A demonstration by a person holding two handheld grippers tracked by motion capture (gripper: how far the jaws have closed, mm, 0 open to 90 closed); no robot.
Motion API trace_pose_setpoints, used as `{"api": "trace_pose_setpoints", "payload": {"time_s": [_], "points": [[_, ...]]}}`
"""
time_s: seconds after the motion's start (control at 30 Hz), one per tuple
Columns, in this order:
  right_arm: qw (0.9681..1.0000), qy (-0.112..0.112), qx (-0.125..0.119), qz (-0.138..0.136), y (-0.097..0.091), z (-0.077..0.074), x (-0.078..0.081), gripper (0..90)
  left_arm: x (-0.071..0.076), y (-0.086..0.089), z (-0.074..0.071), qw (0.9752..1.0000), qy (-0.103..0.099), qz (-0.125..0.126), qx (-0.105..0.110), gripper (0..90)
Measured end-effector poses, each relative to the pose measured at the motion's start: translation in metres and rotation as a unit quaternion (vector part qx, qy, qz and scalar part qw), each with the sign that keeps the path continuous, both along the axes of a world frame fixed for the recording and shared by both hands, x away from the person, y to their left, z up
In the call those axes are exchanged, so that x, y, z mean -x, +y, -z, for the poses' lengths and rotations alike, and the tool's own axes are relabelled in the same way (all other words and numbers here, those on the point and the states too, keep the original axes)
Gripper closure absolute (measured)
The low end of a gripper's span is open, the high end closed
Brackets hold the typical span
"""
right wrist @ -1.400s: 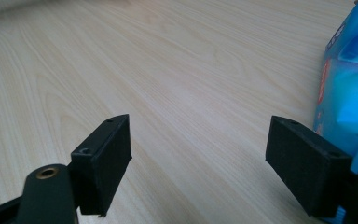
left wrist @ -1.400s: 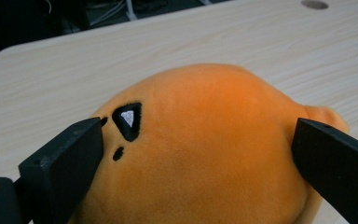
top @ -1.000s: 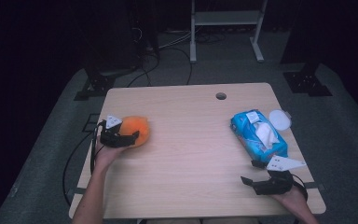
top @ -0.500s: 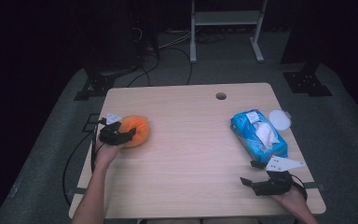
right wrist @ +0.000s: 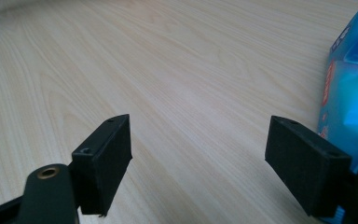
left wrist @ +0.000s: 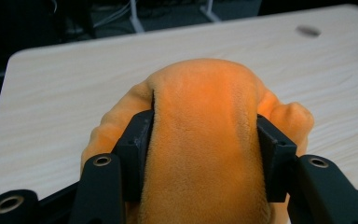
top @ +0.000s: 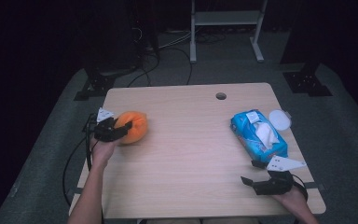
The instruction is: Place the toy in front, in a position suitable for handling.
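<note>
Left gripper has just been closing and now pinches the orange plush, which sits on the surface near its left edge; the soft body bulges up between the pads and spills out on either side. Main risk: the fabric is compressible, so the hold may be on loose pile and stuffing rather than a firm core, and a quick lift could let it slide out or swing and drop. The plush lies close to the left edge in the high view, so a slip there could send it off onto the floor. The trailing cable beside the left hand could also snag on the corner. Right gripper rests spread and empty low over the wood, right beside the blue wipes pack; a careless sweep would nudge the pack, or the white lid beyond it, toward the right edge. Whether the plush has left the surface yet is hard to tell from here.
</note>
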State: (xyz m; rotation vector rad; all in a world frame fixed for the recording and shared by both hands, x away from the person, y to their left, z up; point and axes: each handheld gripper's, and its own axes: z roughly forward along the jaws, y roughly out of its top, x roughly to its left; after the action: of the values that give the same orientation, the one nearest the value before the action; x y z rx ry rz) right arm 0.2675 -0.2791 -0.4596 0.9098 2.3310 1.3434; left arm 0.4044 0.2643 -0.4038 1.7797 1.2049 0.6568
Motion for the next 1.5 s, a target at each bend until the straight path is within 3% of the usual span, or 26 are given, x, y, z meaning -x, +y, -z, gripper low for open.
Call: {"api": "trace_pose_setpoints", "payload": {"time_s": [0.1, 0.13, 0.3, 0.33, 0.4, 0.57, 0.6, 0.63, 0.67, 0.7, 0.73, 0.8, 0.83, 0.87, 0.9, 0.93, 1.1, 1.27, 1.5], "points": [[1.0000, -0.002, 0.000, 0.001, 0.000, 0.000, 0.000, 21.4, 0.005, -0.002, -0.011, 0.9997, -0.018, 0.010, 0.016, 47.6], [1.0000, -0.002, -0.001, 0.002, -0.001, 0.000, 0.000, 21.4, 0.009, -0.006, -0.020, 0.9991, -0.029, 0.023, 0.018, 47.6], [1.0000, -0.003, -0.001, 0.003, -0.001, 0.000, 0.000, 21.4, 0.018, -0.018, -0.035, 0.9972, -0.049, 0.052, 0.019, 47.5], [1.0000, -0.003, 0.000, 0.003, -0.001, 0.000, 0.000, 21.4, 0.023, -0.025, -0.042, 0.9955, -0.061, 0.070, 0.021, 47.4], [1.0000, -0.004, -0.001, 0.003, -0.001, 0.000, 0.000, 21.4, 0.026, -0.029, -0.045, 0.9945, -0.066, 0.079, 0.021, 47.4], [1.0000, -0.002, -0.002, 0.006, -0.001, 0.000, 0.000, 21.4, 0.041, -0.056, -0.057, 0.9875, -0.086, 0.129, 0.028, 47.2], [1.0000, -0.002, -0.002, 0.006, -0.001, 0.000, 0.000, 21.4, 0.041, -0.056, -0.057, 0.9875, -0.086, 0.129, 0.028, 47.1], [1.0000, -0.004, -0.002, 0.006, -0.002, -0.001, 0.000, 21.4, 0.046, -0.066, -0.059, 0.9846, -0.092, 0.145, 0.030, 47.1], [1.0000, -0.004, -0.002, 0.006, -0.002, -0.001, 0.000, 21.4, 0.046, -0.066, -0.059, 0.9846, -0.092, 0.145, 0.030, 47.1], [1.0000, -0.005, -0.002, 0.006, -0.003, -0.001, 0.000, 21.4, 0.051, -0.076, -0.060, 0.9817, -0.096, 0.162, 0.028, 47.1], [1.0000, -0.005, -0.002, 0.006, -0.003, -0.001, 0.000, 21.4, 0.051, -0.076, -0.060, 0.9817, -0.096, 0.162, 0.028, 47.1], [1.0000, -0.005, -0.003, 0.008, -0.003, -0.001, 0.000, 21.4, 0.056, -0.086, -0.060, 0.9788, -0.100, 0.177, 0.030, 47.1], [0.9999, -0.006, -0.002, 0.008, -0.003, -0.001, 0.000, 21.4, 0.060, -0.095, -0.060, 0.9757, -0.100, 0.193, 0.030, 47.1], [0.9999, -0.006, -0.002, 0.008, -0.004, -0.001, 0.000, 21.4, 0.060, -0.095, -0.060, 0.9757, -0.100, 0.193, 0.030, 47.1], [0.9999, -0.006, -0.002, 0.008, -0.004, -0.001, 0.000, 21.4, 0.064, -0.104, -0.058, 0.9730, -0.101, 0.206, 0.030, 47.1], [0.9999, -0.006, -0.002, 0.008, -0.004, -0.001, 0.000, 21.4, 0.064, -0.104, -0.058, 0.9730, -0.101, 0.206, 0.030, 47.1], [0.9999, -0.007, -0.003, 0.010, -0.005, -0.002, 0.001, 21.4, 0.074, -0.128, -0.048, 0.9659, -0.097, 0.238, 0.034, 47.0], [0.9999, -0.008, -0.004, 0.012, -0.006, -0.002, 0.001, 21.4, 0.080, -0.141, -0.037, 0.9636, -0.089, 0.250, 0.031, 46.9], [0.9997, -0.016, -0.007, 0.018, -0.010, -0.004, 0.002, 21.4, 0.087, -0.163, -0.009, 0.9608, -0.066, 0.267, 0.033, 46.9]]}}
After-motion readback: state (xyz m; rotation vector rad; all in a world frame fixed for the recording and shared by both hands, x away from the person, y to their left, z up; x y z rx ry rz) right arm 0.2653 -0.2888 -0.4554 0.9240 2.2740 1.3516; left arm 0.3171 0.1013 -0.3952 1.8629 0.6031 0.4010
